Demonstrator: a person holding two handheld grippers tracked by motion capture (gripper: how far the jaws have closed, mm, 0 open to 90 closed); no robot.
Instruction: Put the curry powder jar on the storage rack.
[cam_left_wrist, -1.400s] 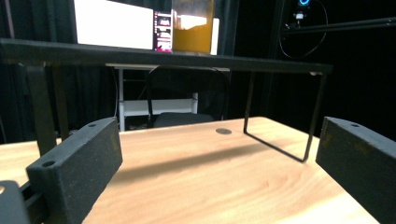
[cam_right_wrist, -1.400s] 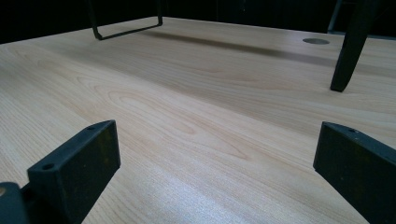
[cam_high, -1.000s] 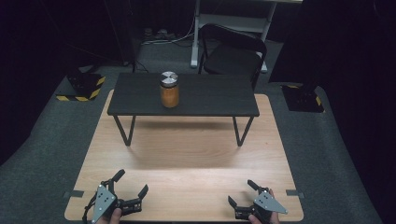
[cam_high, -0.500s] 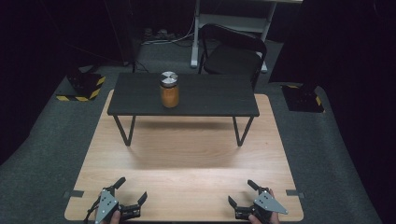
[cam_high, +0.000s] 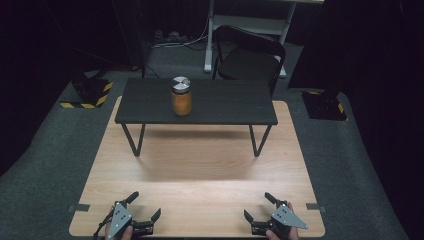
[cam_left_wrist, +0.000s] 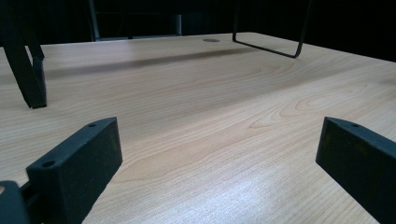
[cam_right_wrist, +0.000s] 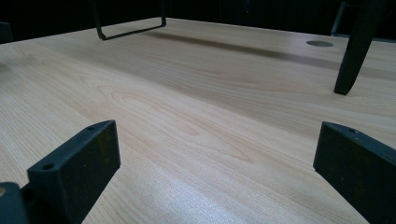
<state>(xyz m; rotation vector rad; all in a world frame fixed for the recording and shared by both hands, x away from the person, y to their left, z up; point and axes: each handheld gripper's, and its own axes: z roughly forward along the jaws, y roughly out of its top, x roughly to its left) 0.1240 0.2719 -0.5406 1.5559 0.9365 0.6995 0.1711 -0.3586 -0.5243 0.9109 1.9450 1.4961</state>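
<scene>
Lower-left, our left gripper (cam_high: 142, 216) is sliding back — both grippers gaping empty; overreaching risks toppling the distant jar (cam_high: 181, 96).

We're in a lab or studio set-up, not a home. Black curtains (cam_high: 55, 45) close off the back and sides, and grey carpet (cam_high: 45, 165) covers the floor. A pale wooden board (cam_high: 200, 170) lies flat on it, with a low black bench (cam_high: 220, 107) standing on top. Yellow-and-black hazard tape marks two stand bases (cam_high: 90, 92) at either side. Behind, a black folding chair (cam_high: 247, 57), a white desk frame (cam_high: 250, 22) and loose cables (cam_high: 172, 37) on the floor.
</scene>
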